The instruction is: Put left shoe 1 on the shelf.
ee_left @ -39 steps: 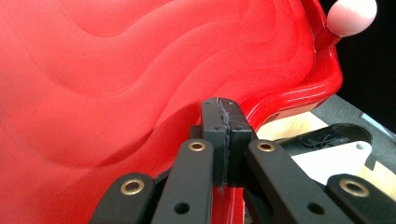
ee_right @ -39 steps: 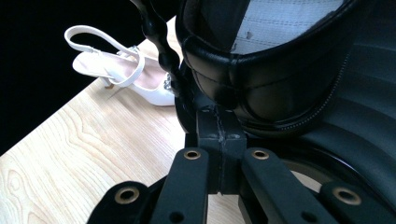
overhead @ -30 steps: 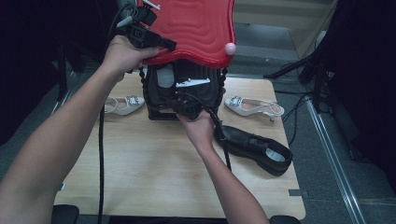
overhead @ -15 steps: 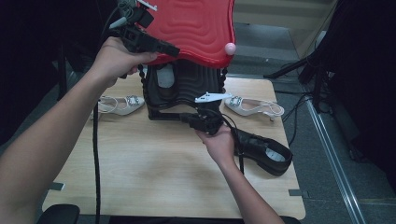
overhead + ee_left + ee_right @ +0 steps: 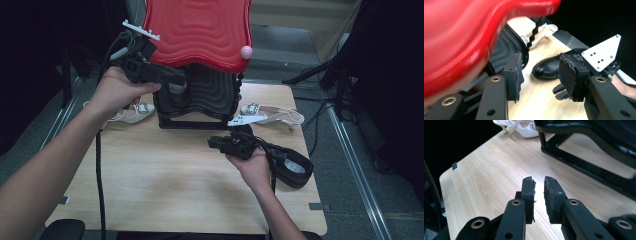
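A wavy red lid (image 5: 200, 30) stands raised over a ribbed black box (image 5: 207, 95) at the back of the table. My left gripper (image 5: 176, 79) is at the lid's left underside, jaws open and empty; in the left gripper view (image 5: 540, 75) one jaw sits just under the red lid (image 5: 461, 32). My right gripper (image 5: 212, 142) hovers low over the table in front of the box, pointing left. Its jaws (image 5: 539, 182) are almost shut, with only a thin slit and nothing between them. A black shoe (image 5: 295, 170) lies at the right, behind the right hand.
One white sandal (image 5: 131, 114) lies left of the box, another (image 5: 272, 114) to its right. A pink ball (image 5: 246, 51) sits at the lid's right edge. Cables trail over the wooden table (image 5: 150, 190). The box's black base frame (image 5: 584, 167) runs ahead of the right jaws.
My right gripper has pulled back from the front of the black box toward the near right. The left gripper stays at the lid's left edge.
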A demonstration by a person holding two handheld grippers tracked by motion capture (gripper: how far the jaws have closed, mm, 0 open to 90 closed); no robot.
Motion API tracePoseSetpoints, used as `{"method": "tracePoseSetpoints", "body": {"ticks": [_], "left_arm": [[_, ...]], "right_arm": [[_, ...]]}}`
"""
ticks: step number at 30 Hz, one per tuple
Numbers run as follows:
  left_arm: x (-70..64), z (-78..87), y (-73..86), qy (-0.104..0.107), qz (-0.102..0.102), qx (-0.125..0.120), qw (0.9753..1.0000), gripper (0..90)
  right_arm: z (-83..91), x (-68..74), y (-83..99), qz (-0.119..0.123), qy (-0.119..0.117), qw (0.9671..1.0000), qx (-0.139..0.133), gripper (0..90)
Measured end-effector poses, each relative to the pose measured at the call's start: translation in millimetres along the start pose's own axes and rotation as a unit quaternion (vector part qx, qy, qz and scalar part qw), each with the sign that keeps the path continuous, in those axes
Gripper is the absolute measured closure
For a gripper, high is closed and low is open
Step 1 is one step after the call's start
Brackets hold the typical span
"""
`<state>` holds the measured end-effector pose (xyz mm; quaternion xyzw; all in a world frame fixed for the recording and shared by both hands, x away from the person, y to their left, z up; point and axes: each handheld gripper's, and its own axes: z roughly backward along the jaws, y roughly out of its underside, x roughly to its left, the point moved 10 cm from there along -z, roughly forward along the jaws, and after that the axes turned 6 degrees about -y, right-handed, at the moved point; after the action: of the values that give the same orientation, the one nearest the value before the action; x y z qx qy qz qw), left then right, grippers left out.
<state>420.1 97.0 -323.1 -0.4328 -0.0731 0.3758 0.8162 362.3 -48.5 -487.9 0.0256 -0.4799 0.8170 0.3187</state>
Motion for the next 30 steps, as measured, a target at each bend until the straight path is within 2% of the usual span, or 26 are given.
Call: {"method": "tracePoseSetpoints", "body": {"ticks": [13, 19, 24, 30], "left_arm": [[4.1, -18.4, 57.3, -0.002, 0.014, 0.020, 0.9997, 50.2], [3.1, -32.0, 84.9, 0.003, 0.021, 0.032, 0.9993, 49.5], [1.6, -39.1, 103.1, 0.014, 0.027, 0.032, 0.9990, 49.3], [0.0, -49.1, 129.2, 0.014, 0.034, 0.041, 0.9985, 49.4]], "right_arm": [[21.2, -6.7, 28.1, 0.001, 0.010, 0.9998, 0.017, 75.0], [31.6, -13.4, 37.3, -0.011, 0.016, 0.9997, 0.015, 75.0], [39.3, -16.8, 42.3, -0.013, 0.022, 0.9995, 0.017, 74.4], [52.6, -23.2, 51.6, -0.017, 0.033, 0.9990, 0.023, 73.3]]}}
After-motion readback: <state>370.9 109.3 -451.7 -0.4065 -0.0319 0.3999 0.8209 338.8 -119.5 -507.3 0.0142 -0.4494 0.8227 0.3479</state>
